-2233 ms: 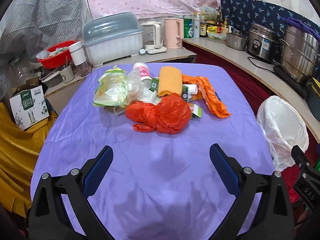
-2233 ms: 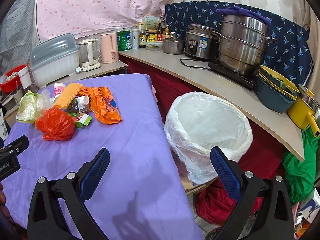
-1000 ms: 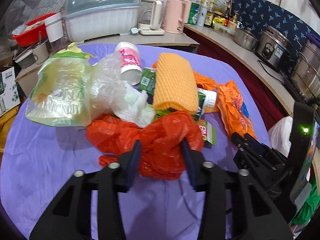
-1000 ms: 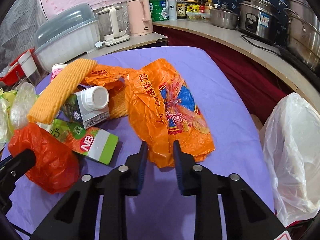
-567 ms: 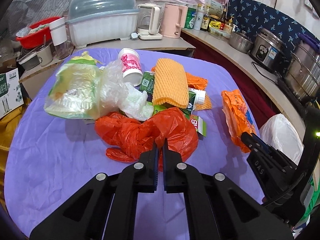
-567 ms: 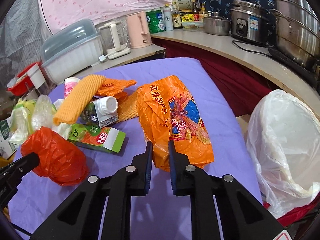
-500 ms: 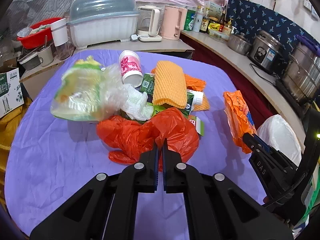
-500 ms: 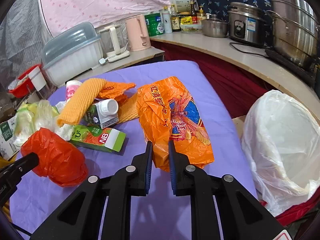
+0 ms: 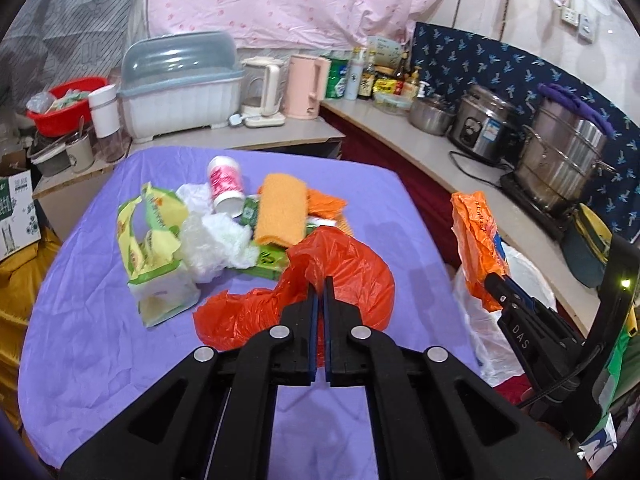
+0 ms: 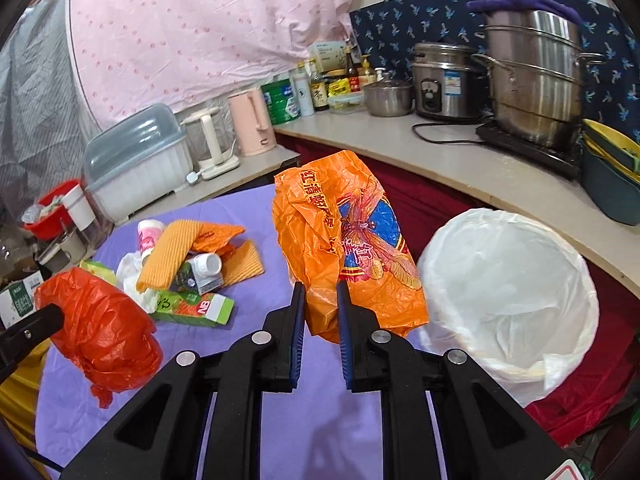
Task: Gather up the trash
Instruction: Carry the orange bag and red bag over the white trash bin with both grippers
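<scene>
My left gripper (image 9: 319, 285) is shut on a red plastic bag (image 9: 348, 276) and holds it above the purple table (image 9: 100, 344); the bag also shows in the right wrist view (image 10: 100, 328). My right gripper (image 10: 320, 294) is shut on an orange printed bag (image 10: 348, 240), lifted off the table beside the white-lined trash bin (image 10: 508, 288). The orange bag (image 9: 476, 232) hangs at the table's right edge in the left wrist view. A pile of trash stays on the table: a yellow-green wrapper (image 9: 156, 248), a pink cup (image 9: 224, 184), an orange sponge cloth (image 9: 280, 208), a juice carton (image 10: 196, 306).
A counter (image 10: 480, 168) with steel pots (image 10: 536, 92), a rice cooker (image 10: 444, 80), bottles and a pink kettle (image 10: 252, 124) runs behind and to the right. A covered dish rack (image 9: 180, 84) and a red basin (image 9: 64, 100) stand at the back left.
Both grippers have lifted their bags off the table. The orange bag has moved right toward the bin. The red bag has come up away from the pile.
</scene>
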Tool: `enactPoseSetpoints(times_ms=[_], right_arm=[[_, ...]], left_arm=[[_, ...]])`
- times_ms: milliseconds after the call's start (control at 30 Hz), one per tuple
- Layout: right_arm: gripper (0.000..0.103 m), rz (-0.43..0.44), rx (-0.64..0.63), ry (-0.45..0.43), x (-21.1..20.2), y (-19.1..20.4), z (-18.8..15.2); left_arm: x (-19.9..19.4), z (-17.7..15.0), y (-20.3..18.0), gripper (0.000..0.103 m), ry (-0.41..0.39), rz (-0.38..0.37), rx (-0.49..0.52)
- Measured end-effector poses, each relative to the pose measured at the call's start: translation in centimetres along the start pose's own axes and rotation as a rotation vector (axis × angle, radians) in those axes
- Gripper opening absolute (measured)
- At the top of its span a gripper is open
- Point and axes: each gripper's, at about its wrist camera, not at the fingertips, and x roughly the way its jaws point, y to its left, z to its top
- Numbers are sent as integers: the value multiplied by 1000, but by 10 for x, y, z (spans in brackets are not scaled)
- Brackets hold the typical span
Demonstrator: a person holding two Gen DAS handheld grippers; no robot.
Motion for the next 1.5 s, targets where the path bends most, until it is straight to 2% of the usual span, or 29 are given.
enactPoseSetpoints(times_ms=[233, 533, 867, 1033, 1300, 1500], right_arm=[[14, -60, 55, -28, -17, -46, 4], [14, -132, 134, -13, -17, -118, -2], [14, -183, 199, -1, -16, -170, -14], [14, -203, 203, 6, -11, -188, -10], [15, -224, 184, 20, -1, -197, -6], [15, -225, 178, 42, 10, -195, -10]], left_arm=[[-8, 10, -60, 1, -22, -110, 76], [11, 16, -149, 1, -7, -284, 149], [45, 8, -221, 1, 31, -364, 232], [69, 4, -243, 1, 66, -404, 249], [101, -3, -255, 2, 128, -432, 241], [120, -10, -256, 2, 158, -412, 244]])
